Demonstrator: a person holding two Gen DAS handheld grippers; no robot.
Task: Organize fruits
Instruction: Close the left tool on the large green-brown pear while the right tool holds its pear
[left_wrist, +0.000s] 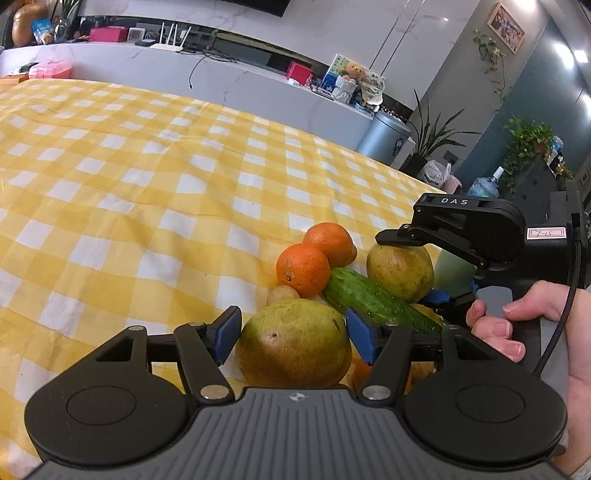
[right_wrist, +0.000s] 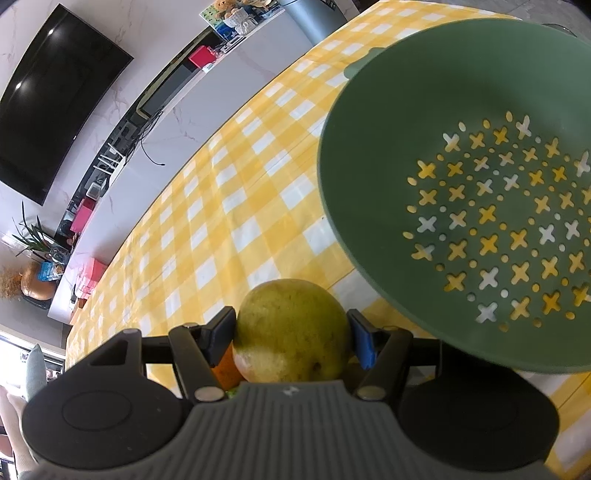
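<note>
From my left wrist camera, the cucumber (left_wrist: 376, 301) runs under the near pear (left_wrist: 293, 343) and its ends hide. In the right wrist view, the green colander (right_wrist: 461, 192) is cut by the frame's right edge, and an orange fruit (right_wrist: 226, 367) barely peeks behind my gripper.

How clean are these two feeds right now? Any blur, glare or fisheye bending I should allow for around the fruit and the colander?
Left wrist view: sharp; the near pear and cucumber are crisp, and the tablecloth checks bow with fisheye curvature. Right wrist view: the green colander is slightly soft up close, the pear has a shadowed lower edge, and glare spots sit on the TV.
</note>
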